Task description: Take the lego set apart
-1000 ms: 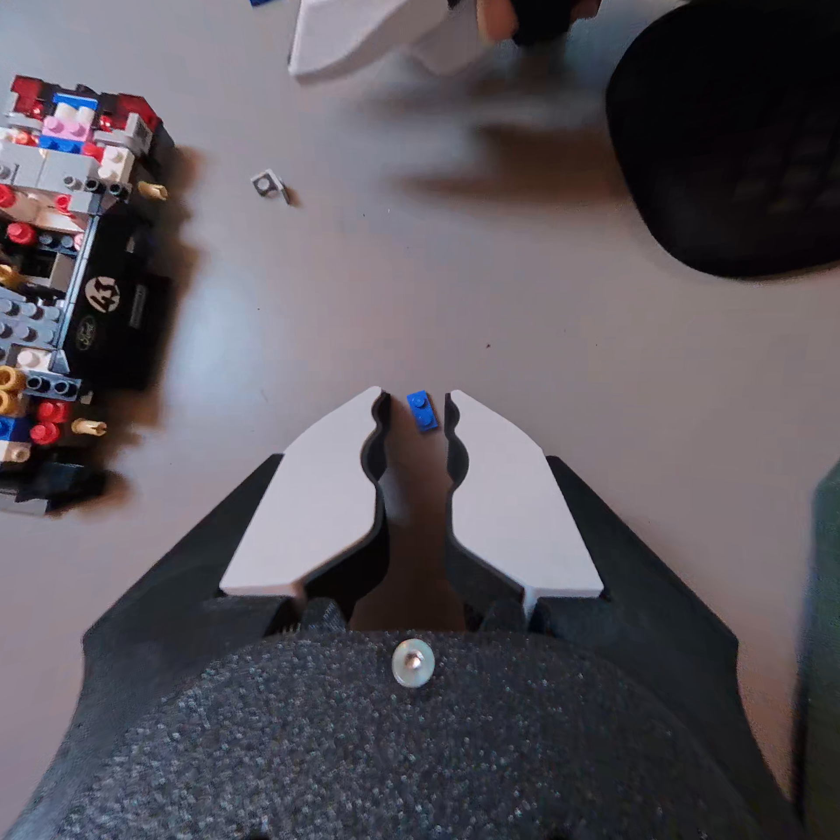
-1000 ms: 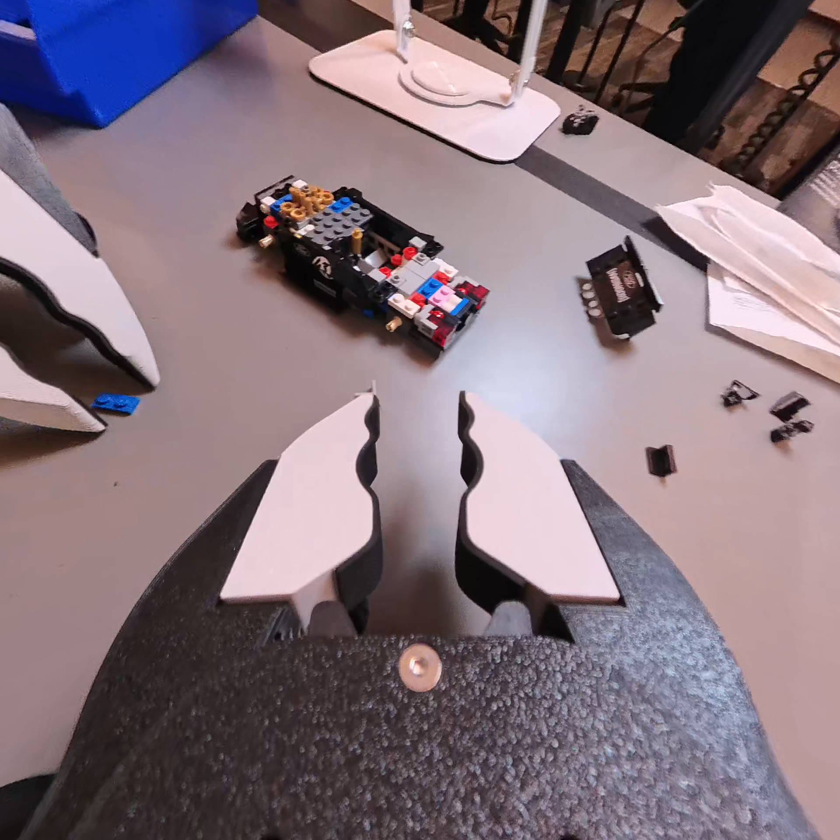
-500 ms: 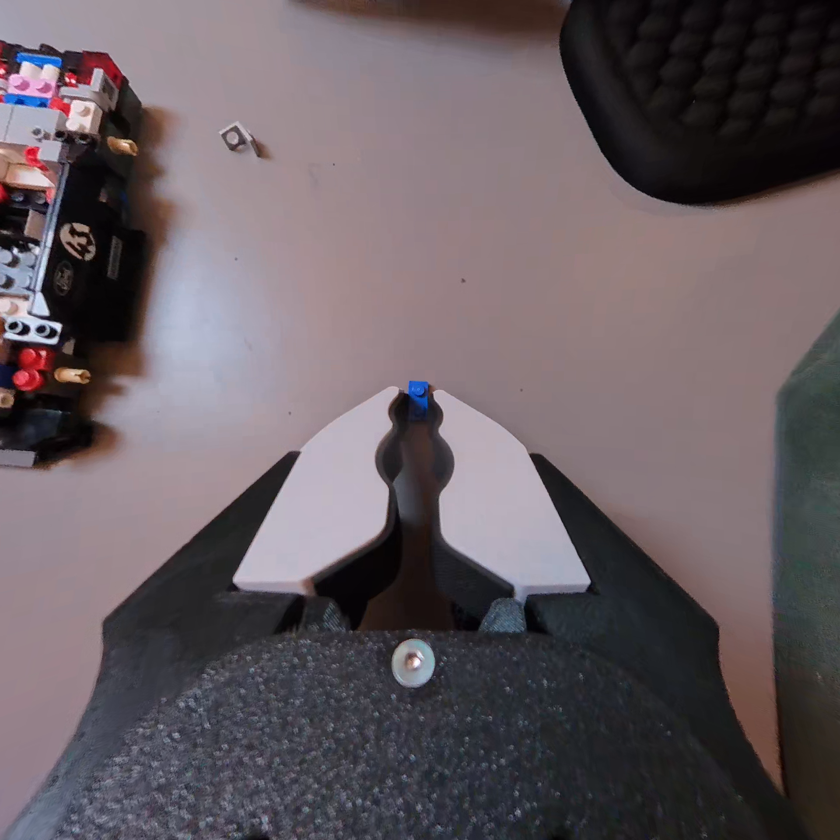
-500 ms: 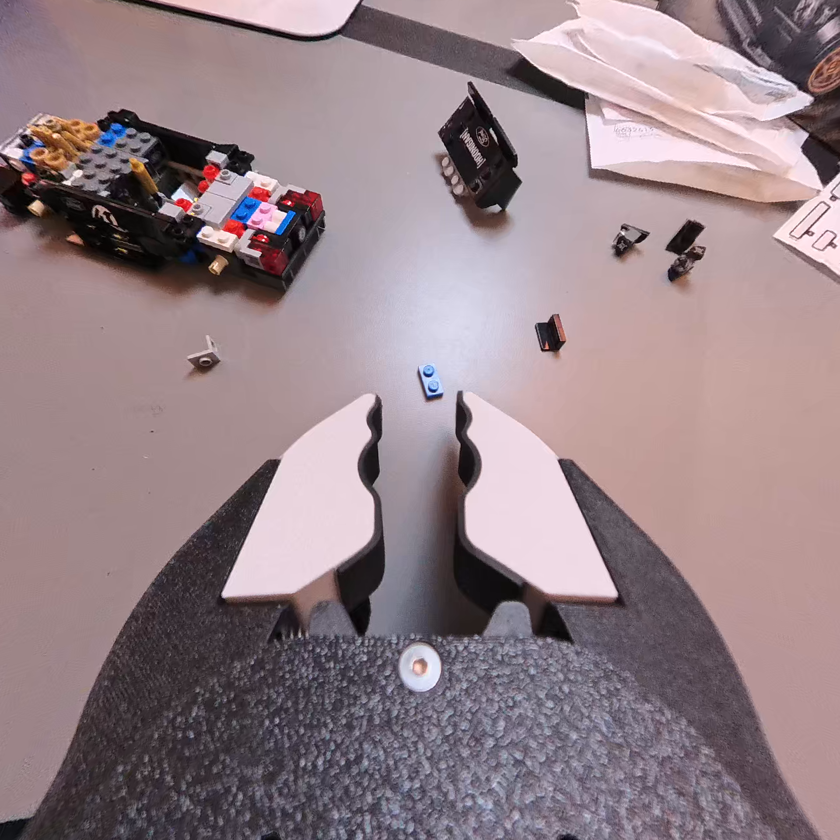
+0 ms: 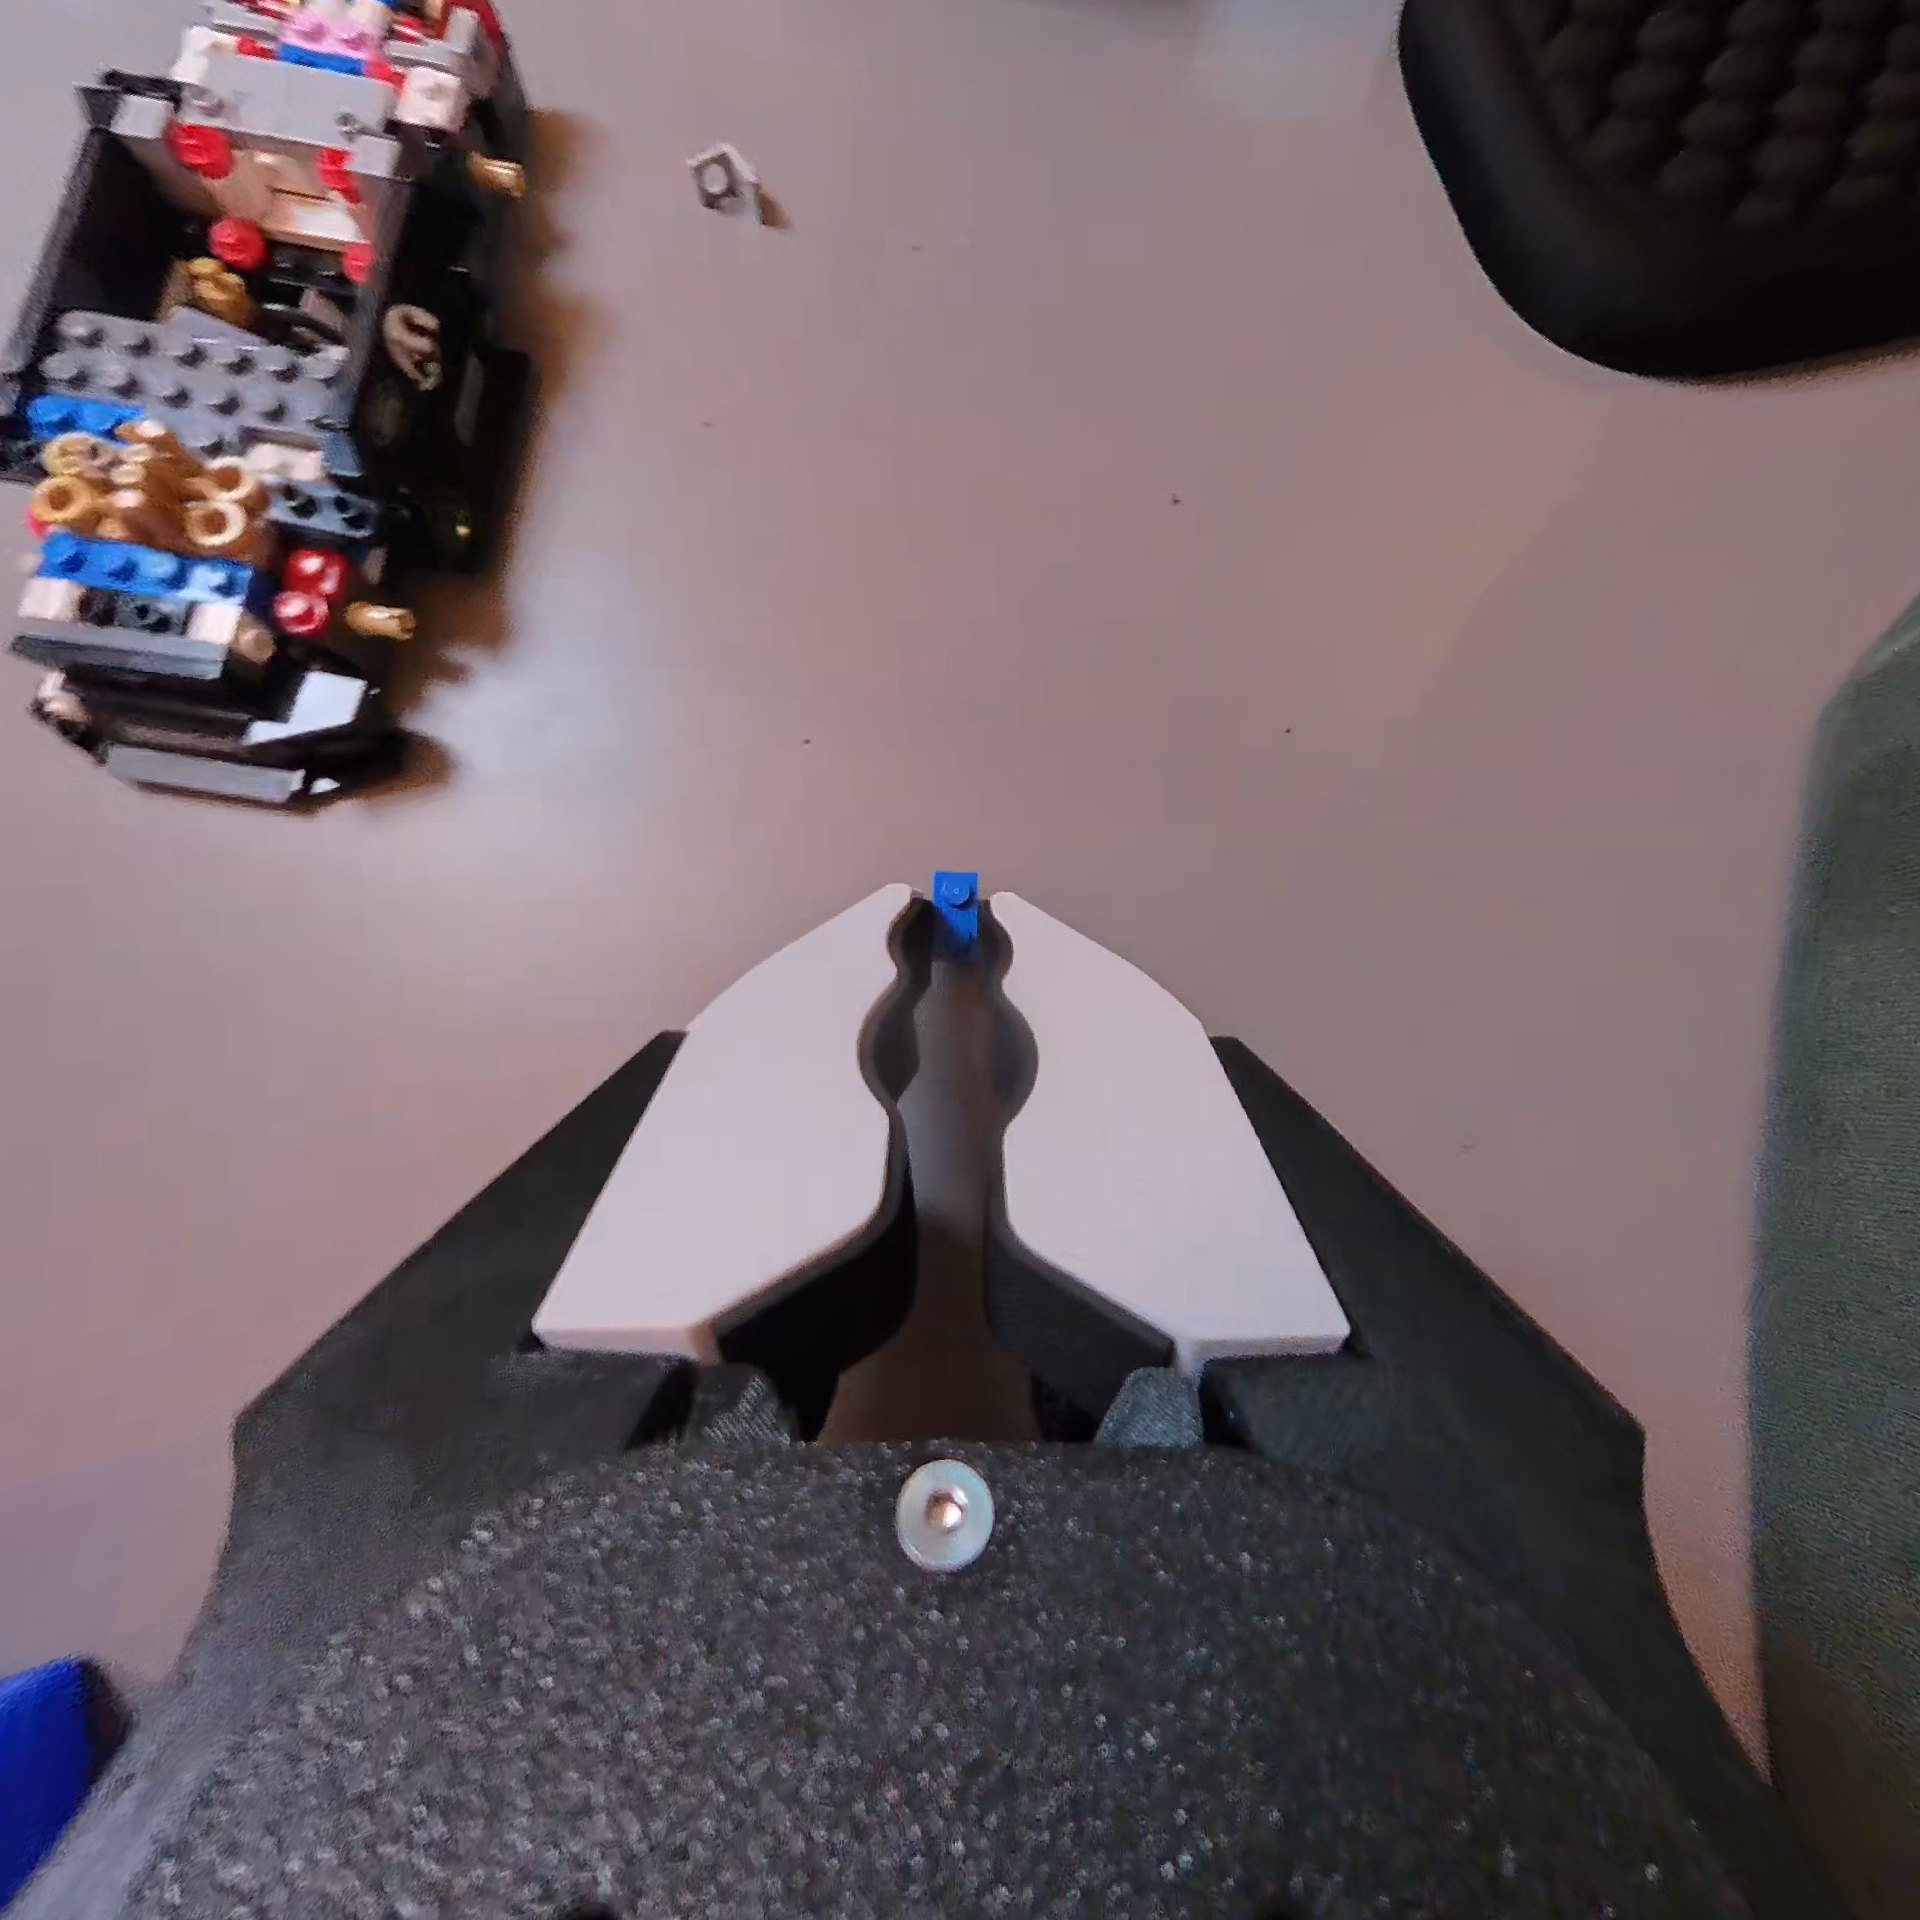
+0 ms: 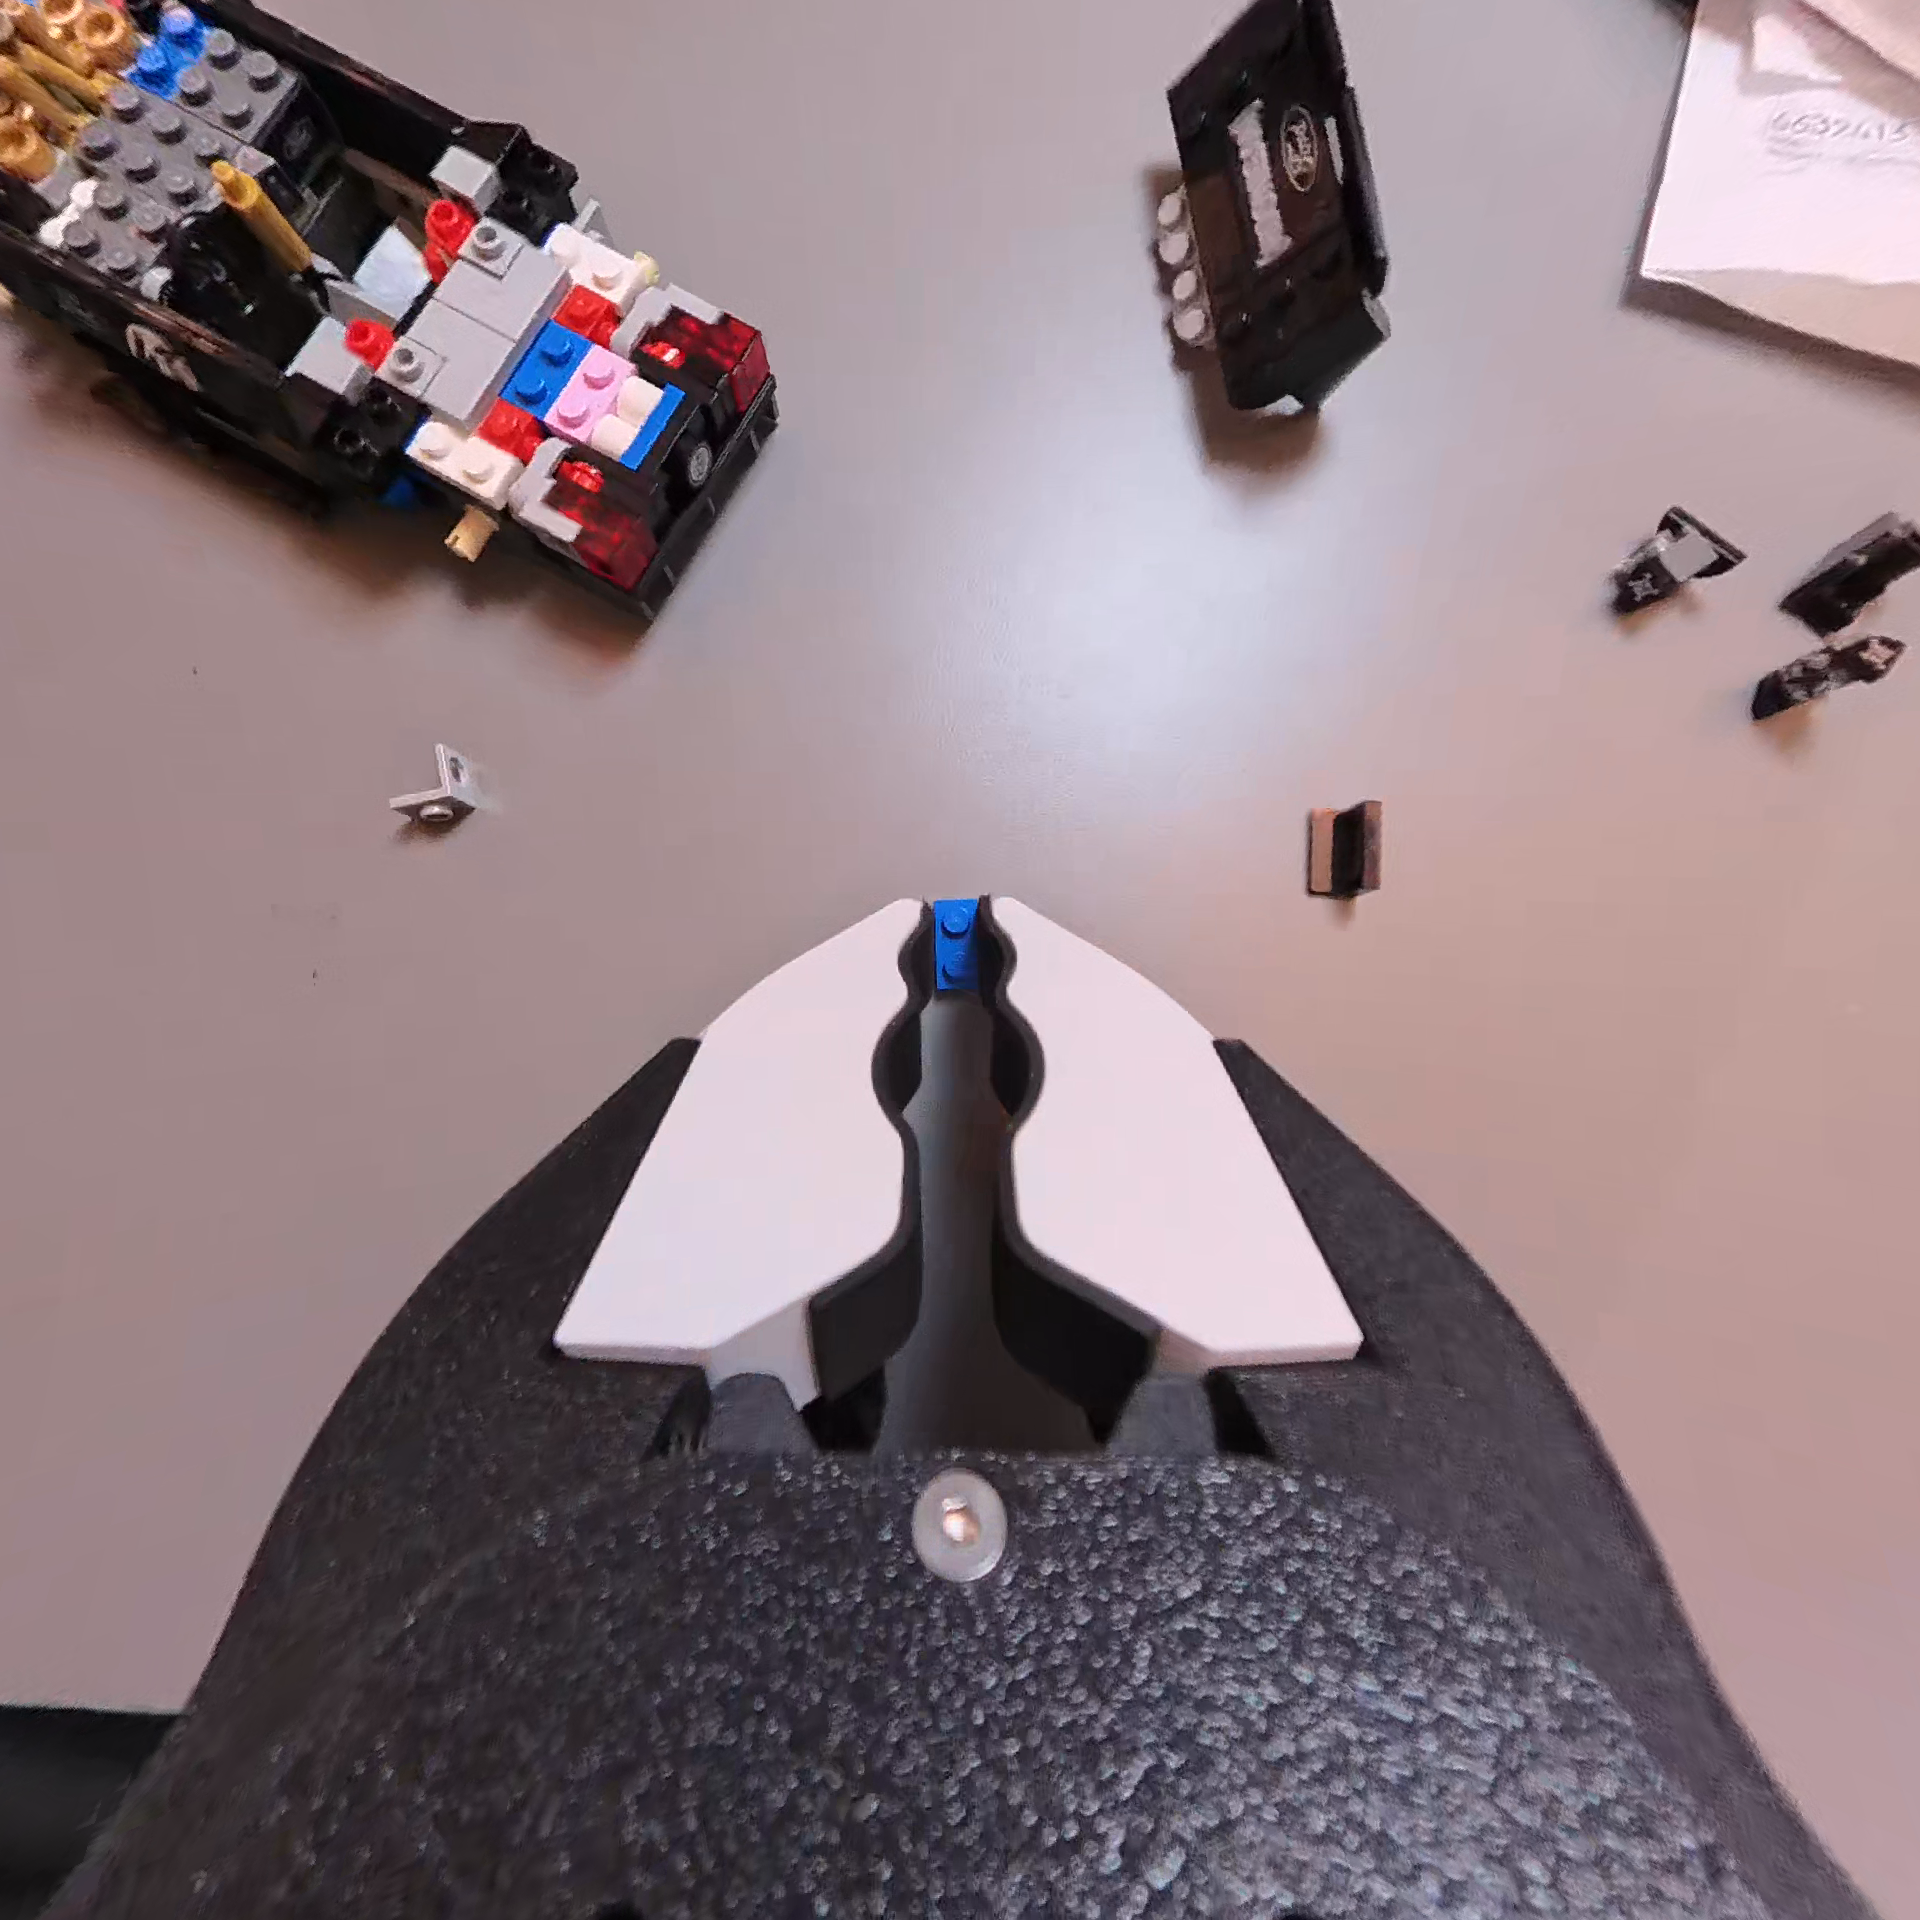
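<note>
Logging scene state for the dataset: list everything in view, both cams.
lego car: 1, black with mixed colours, partly stripped, far left on the table
blue plates: 2, one in each gripper
grey bracket: 1, loose, near the car
black panel assembly: 1, far centre-right
black clip: 1, right of the right gripper's tips
small black pieces: 3, far right
paper: white, top right corner
black mesh pad: 1, top right of the left view
green object: 1, right edge, unclear
table: grey
left gripper: shut on a blue plate
right gripper: shut on a blue plate
</note>
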Tool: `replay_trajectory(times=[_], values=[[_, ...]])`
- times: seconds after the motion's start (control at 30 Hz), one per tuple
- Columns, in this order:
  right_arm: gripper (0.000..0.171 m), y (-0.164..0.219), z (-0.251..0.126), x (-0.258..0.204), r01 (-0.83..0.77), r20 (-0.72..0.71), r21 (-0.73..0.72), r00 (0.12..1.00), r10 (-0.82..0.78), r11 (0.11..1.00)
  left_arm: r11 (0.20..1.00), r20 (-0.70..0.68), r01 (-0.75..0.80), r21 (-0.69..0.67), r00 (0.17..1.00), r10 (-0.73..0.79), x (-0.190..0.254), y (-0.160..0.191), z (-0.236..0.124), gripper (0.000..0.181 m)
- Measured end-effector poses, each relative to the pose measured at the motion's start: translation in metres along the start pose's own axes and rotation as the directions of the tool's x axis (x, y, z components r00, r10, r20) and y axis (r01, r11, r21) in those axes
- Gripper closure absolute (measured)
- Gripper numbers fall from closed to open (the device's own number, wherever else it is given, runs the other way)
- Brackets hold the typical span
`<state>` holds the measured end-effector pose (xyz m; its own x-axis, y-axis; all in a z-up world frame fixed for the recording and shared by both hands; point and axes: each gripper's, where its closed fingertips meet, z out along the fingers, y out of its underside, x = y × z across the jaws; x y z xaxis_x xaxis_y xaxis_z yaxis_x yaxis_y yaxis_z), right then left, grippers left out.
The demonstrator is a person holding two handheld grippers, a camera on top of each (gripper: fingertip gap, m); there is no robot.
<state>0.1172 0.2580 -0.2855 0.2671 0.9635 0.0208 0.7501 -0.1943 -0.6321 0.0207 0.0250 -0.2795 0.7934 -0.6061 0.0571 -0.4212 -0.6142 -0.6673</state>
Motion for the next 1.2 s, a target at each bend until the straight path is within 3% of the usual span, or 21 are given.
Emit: replay_trajectory(times=[0.23, 0.4, 0.63, 0.7, 0.8, 0.93, 1.07, 1.2], values=[[0.163, -0.013, -0.015, -0.082, 0.305, 0.195, 0.235, 0.915, -0.352, 0.923, 0.997, 0.025, 0.052, 0.056, 0.998, -0.054, -0.017, 0.002, -0.007, 0.173], [0.163, -0.017, -0.017, -0.132, 0.360, 0.316, 0.275, 0.842, -0.438, 0.891, 0.998, 0.019, 0.050, 0.044, 0.999, -0.051, -0.016, 0.005, -0.003, 0.173], [0.163, -0.016, -0.009, -0.172, 0.407, 0.358, 0.296, 0.792, -0.495, 0.864, 0.998, 0.063, -0.011, 0.056, 0.998, 0.008, -0.014, -0.001, -0.004, 0.173], [0.163, -0.017, -0.006, -0.177, 0.403, 0.364, 0.297, 0.790, -0.493, 0.866, 0.992, 0.169, -0.037, 0.120, 0.985, 0.017, -0.030, -0.014, -0.022, 0.173], [0.163, -0.020, -0.004, -0.181, 0.412, 0.348, 0.306, 0.791, -0.504, 0.858, 0.977, 0.428, -0.043, 0.211, 0.902, -0.053, -0.074, -0.028, -0.082, 0.173], [0.163, -0.025, -0.004, -0.177, 0.393, 0.322, 0.330, 0.808, -0.494, 0.858, 0.950, 0.635, 0.102, 0.294, 0.723, -0.274, -0.131, 0.004, -0.162, 0.173], [0.163, -0.032, -0.006, -0.177, 0.357, 0.326, 0.366, 0.816, -0.478, 0.859, 0.909, 0.642, 0.321, 0.268, 0.644, -0.416, -0.155, 0.063, -0.175, 0.173], [0.163, -0.032, -0.004, -0.177, 0.365, 0.316, 0.369, 0.816, -0.485, 0.855, 0.889, 0.615, 0.381, 0.253, 0.646, -0.452, -0.159, 0.080, -0.169, 0.173]])
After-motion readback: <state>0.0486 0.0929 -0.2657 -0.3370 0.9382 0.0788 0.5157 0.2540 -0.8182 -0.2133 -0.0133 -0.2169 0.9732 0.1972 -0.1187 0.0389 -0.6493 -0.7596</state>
